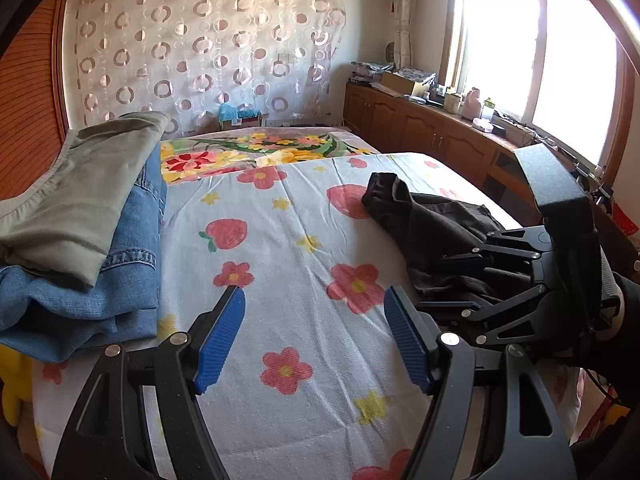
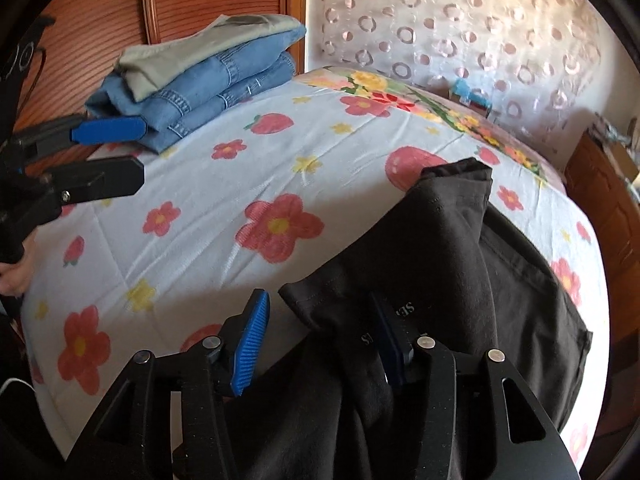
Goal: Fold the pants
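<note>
On the left of the bed [image 2: 208,184], folded jeans [image 2: 208,92] carry a grey-green garment [image 2: 192,50]. Beside that stack my left gripper [image 1: 314,336] hangs over bare sheet, jaws spread, nothing between them, tilted down. Toward the right edge lie the black pants [image 2: 452,248], crumpled, one leg reaching toward the middle. I judge them soft, light and limp: they should sag and drag, so take the hem or waistband, not loose cloth. My right gripper [image 2: 320,340] angles steeply down, jaws apart astride a fold, pads not visibly pressing it.
</note>
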{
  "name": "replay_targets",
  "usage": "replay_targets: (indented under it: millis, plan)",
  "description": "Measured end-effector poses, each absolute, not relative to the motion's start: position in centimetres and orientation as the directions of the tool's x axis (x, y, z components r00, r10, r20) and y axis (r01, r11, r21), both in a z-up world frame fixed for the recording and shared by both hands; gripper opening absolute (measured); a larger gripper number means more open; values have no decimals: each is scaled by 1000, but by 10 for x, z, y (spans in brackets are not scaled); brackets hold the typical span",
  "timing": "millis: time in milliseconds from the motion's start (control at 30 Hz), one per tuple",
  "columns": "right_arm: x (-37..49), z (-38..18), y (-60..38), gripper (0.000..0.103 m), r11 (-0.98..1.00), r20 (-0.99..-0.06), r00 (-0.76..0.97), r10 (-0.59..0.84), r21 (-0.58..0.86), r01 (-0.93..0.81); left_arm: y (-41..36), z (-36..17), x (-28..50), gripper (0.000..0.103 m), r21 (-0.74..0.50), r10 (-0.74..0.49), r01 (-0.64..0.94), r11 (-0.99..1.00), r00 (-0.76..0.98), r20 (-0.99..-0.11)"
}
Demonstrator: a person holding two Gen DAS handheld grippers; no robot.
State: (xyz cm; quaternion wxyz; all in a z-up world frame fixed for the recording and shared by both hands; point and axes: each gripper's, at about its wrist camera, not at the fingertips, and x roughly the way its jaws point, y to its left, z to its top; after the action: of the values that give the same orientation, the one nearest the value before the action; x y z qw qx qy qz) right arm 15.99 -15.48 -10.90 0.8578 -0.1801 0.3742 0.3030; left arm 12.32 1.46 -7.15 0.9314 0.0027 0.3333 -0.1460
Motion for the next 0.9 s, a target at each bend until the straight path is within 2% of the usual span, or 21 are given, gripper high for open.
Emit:
replay_targets:
  millis: [33,100,133,167,333,567,900]
  plan:
    - [161,-109,-154,52,752,-751,537,384,-83,-654,14,-72,123,73,-92,-271,275,957,735,-622]
    - [161,-109,-155,33,762,-747,549,376,-89,-642,14,-72,124,73,-90,-272,278,956,733,-623]
    - [162,-109,-157,19,772,-743,565,358,-105,-627,13,-73,124,73,-88,-272,280,956,731,-626]
    - [164,-108,-159,12,778,-741,569,357,-100,-620,12,-73,125,73,-88,-273,282,955,729,-628]
    - [165,-89,-184,11,795,-689,565,455,29,-606,-1,-71,131,73,-77,-282,305,949,716,-639]
    - [167,-67,-225,11,816,-618,605,502,108,-568,-35,-70,142,73,-74,-326,371,926,684,-653]
    - [166,-73,-239,11,798,-611,571,548,179,-575,-68,-74,139,73,-82,-369,433,898,636,-678]
